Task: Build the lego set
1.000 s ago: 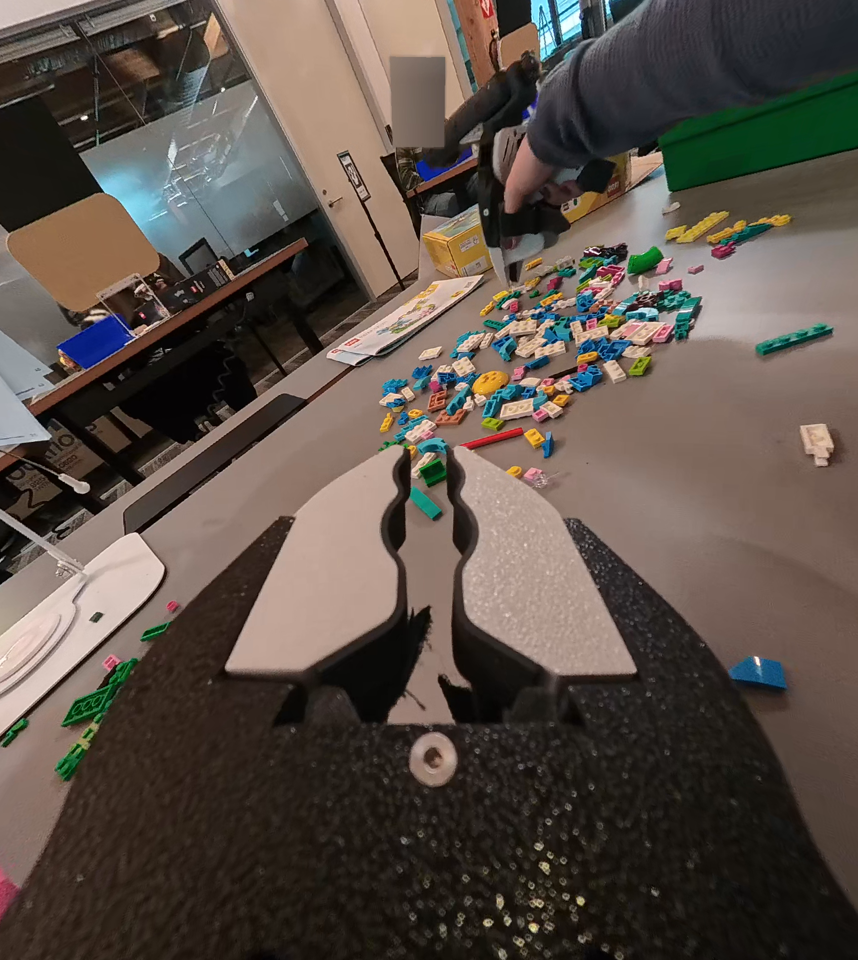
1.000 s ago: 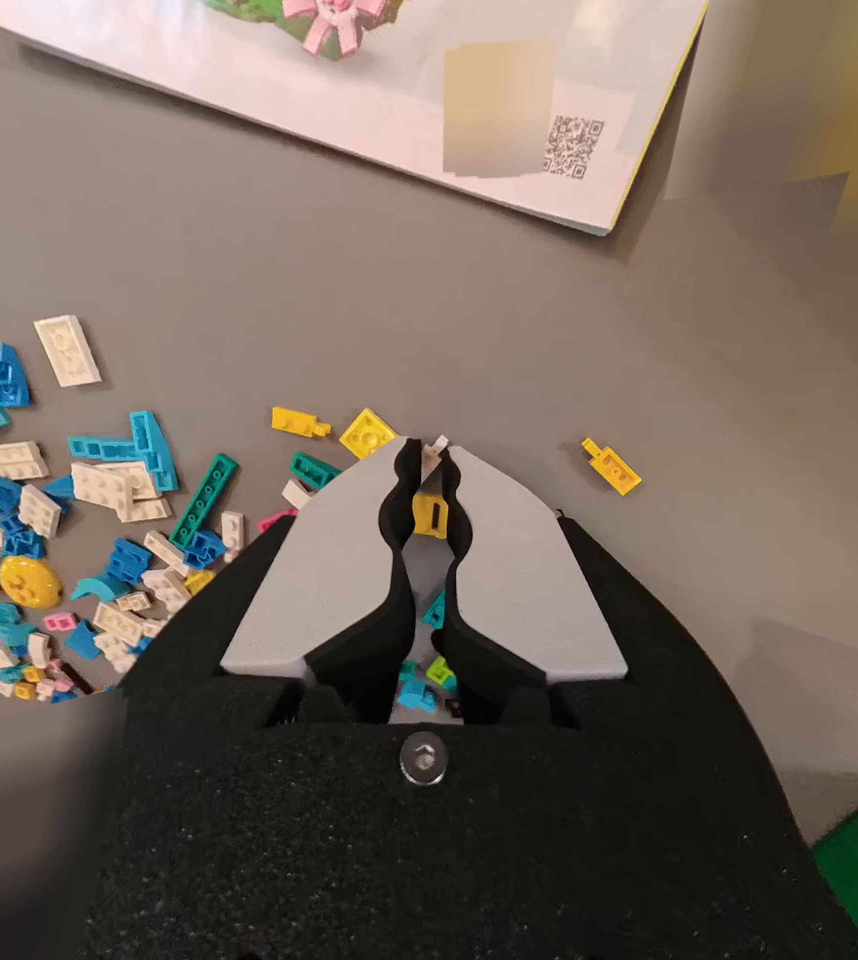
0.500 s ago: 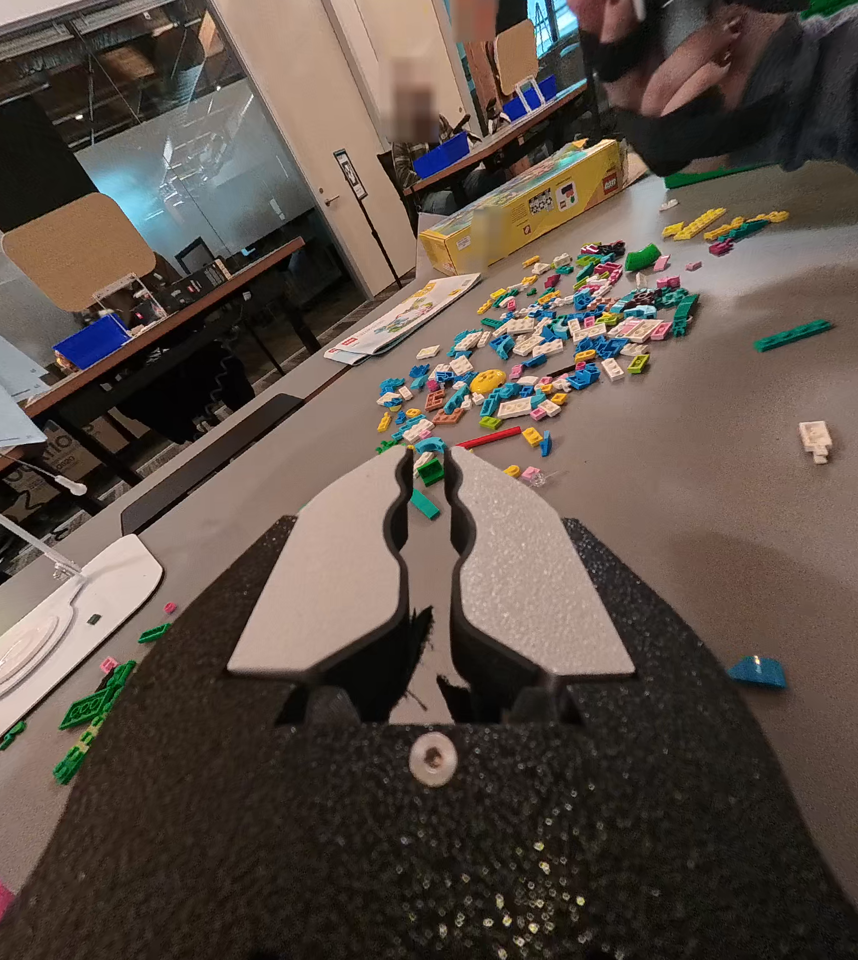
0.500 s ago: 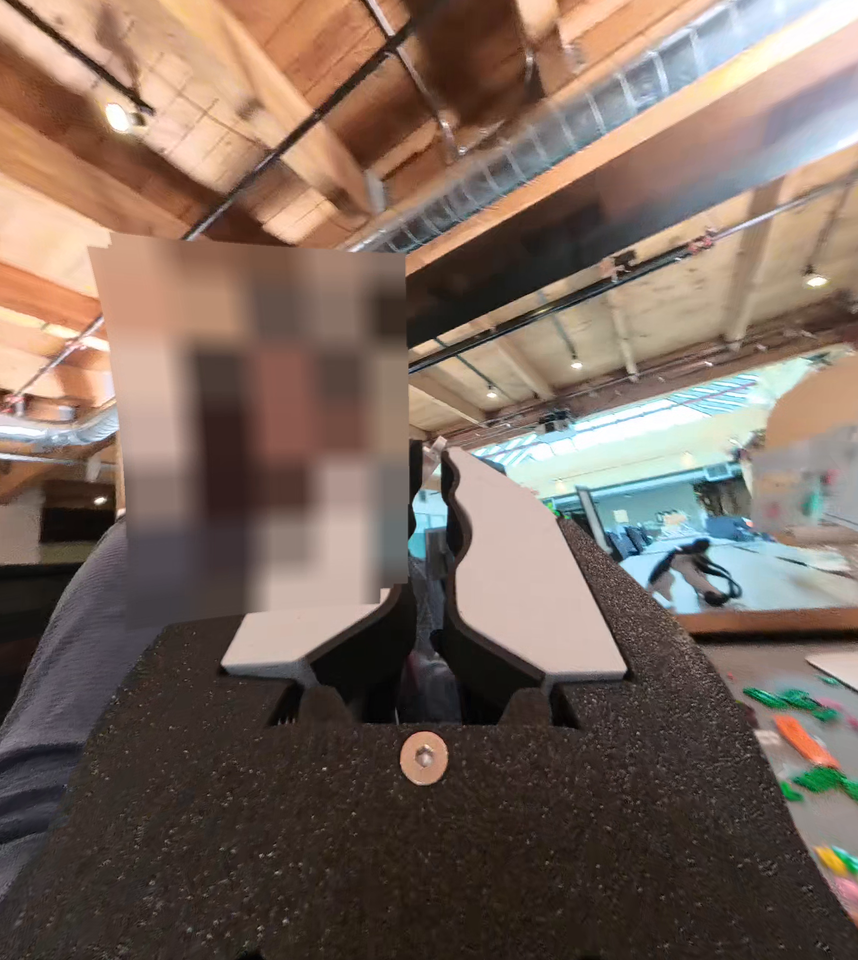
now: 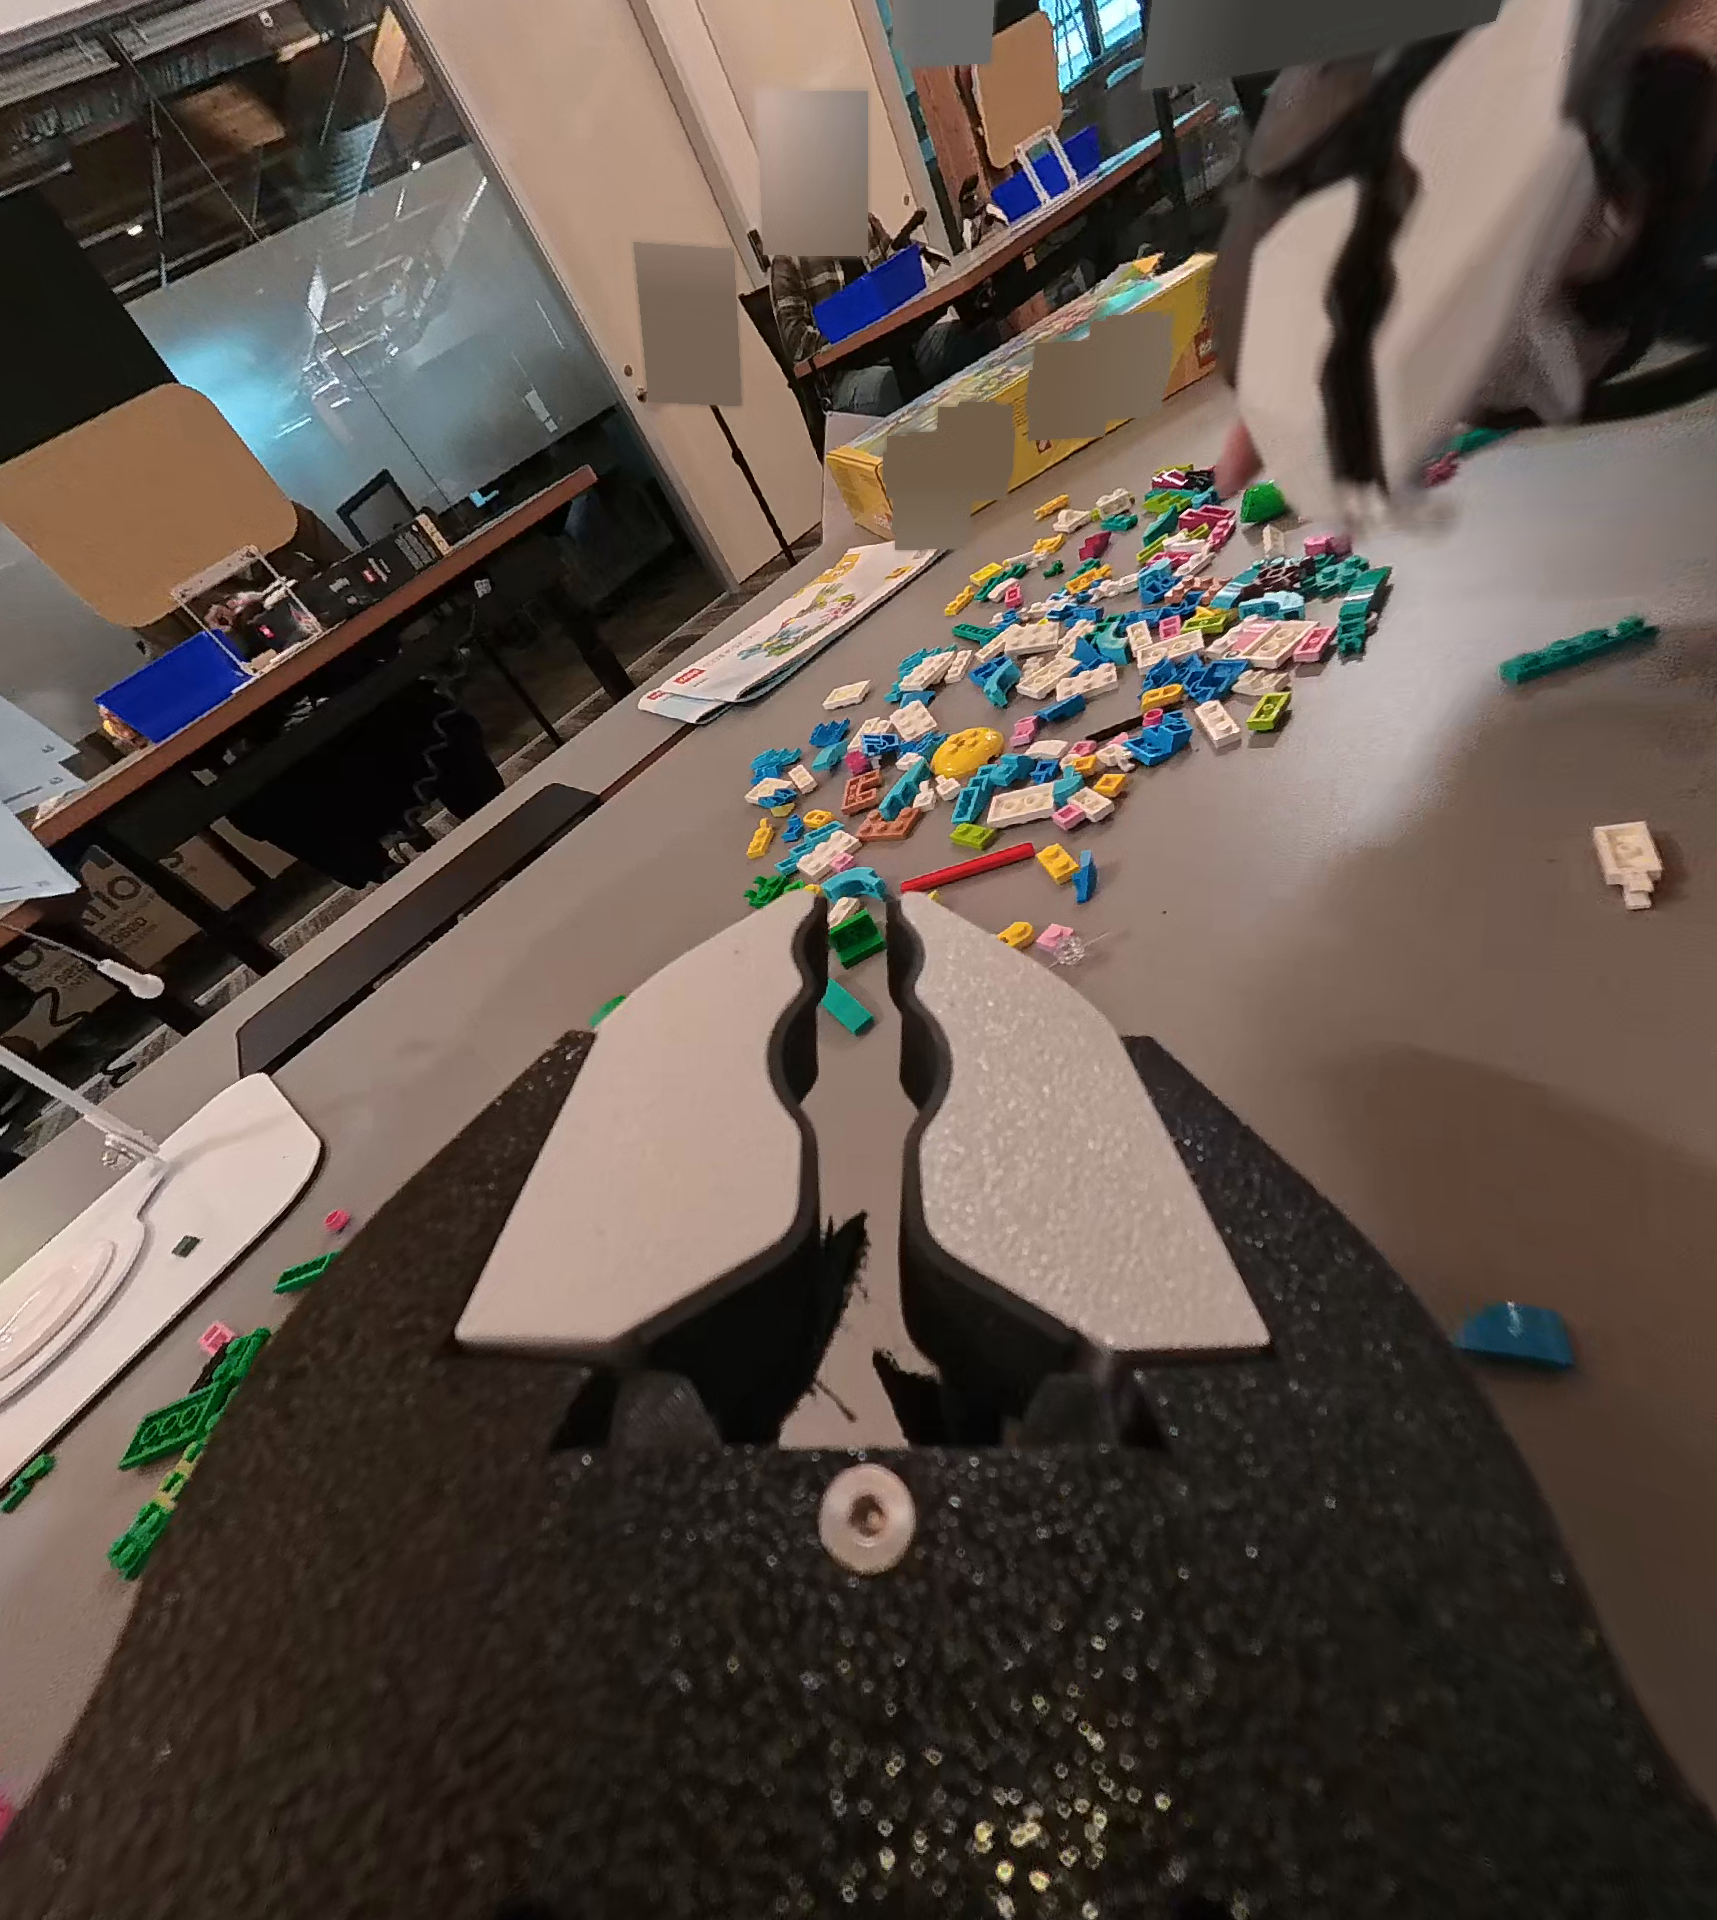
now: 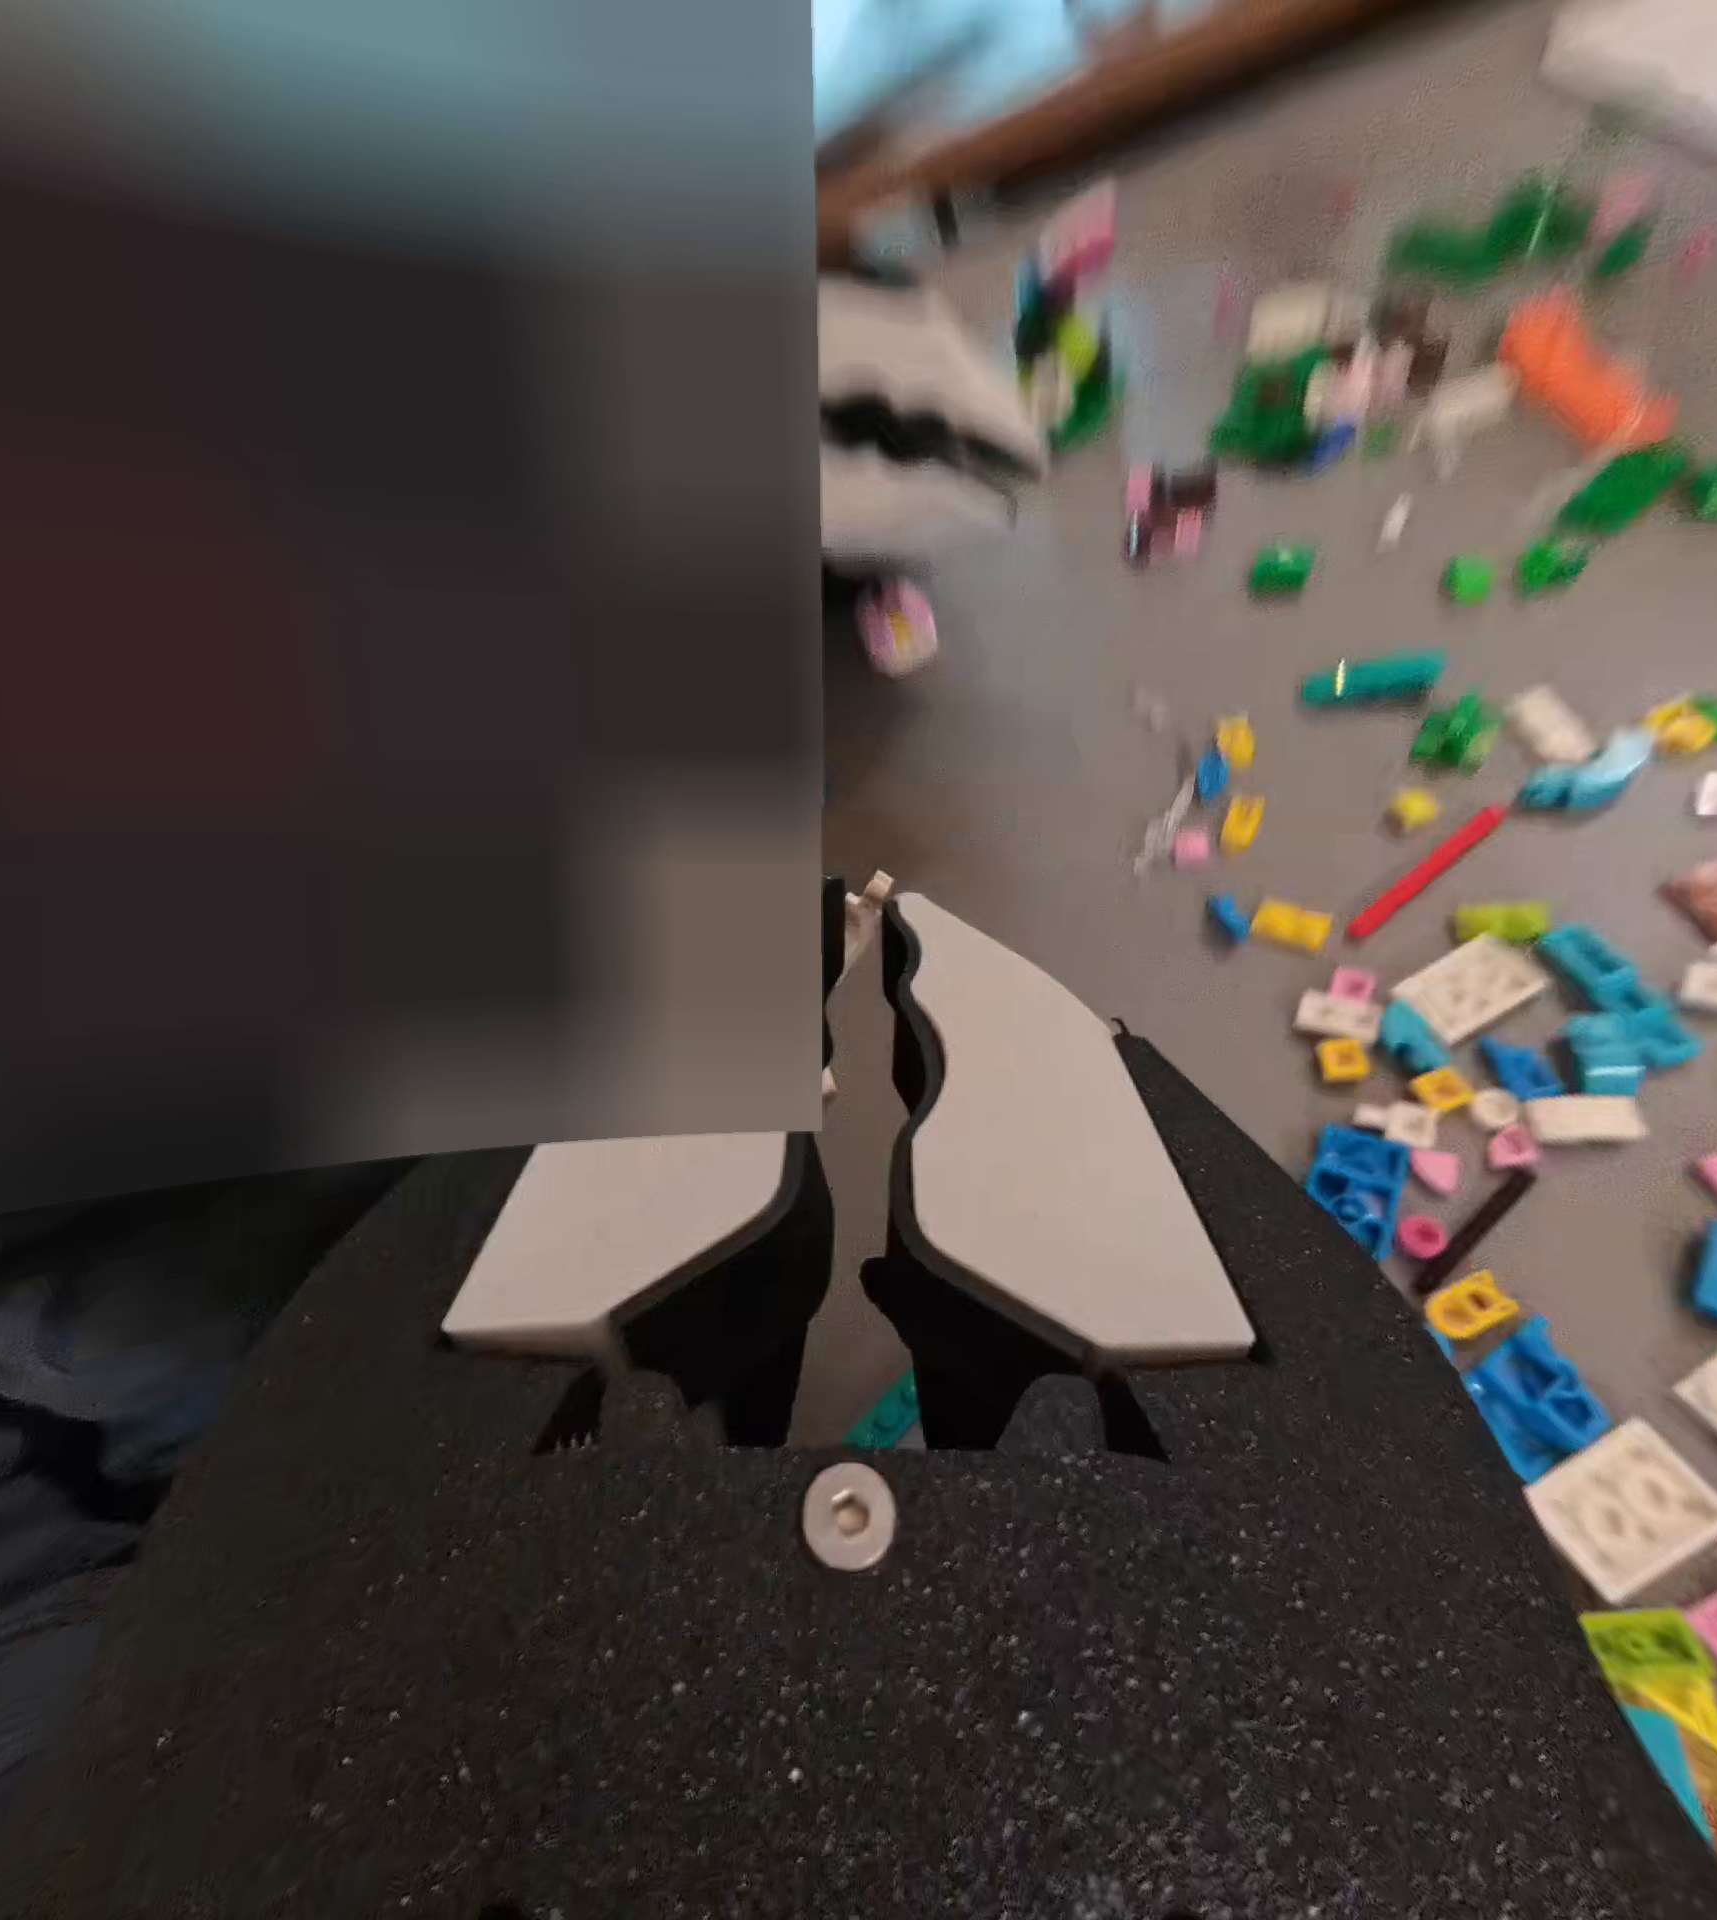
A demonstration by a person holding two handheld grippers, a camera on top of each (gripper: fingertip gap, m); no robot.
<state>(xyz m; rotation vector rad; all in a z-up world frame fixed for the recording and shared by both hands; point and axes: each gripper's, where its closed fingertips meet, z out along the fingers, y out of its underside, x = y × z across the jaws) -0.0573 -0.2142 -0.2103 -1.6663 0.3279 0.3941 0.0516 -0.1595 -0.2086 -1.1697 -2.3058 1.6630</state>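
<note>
Left tongs (image 5: 858, 920) sit low over the grey table (image 5: 1456, 1039), jaws a narrow gap apart and empty. Right tongs (image 6: 862, 925) look clenched on a small white piece (image 6: 875, 891) at their tips. I'd guess it is light, stiff and slippery, best pinched across its flat sides. Loose bricks (image 5: 1093, 707) lie at one o'clock, with the booklet (image 5: 792, 634) beyond.

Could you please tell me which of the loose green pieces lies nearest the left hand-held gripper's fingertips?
The small bright green brick showing between the left hand-held gripper tips; the teal piece sits lower in the gap.
</note>
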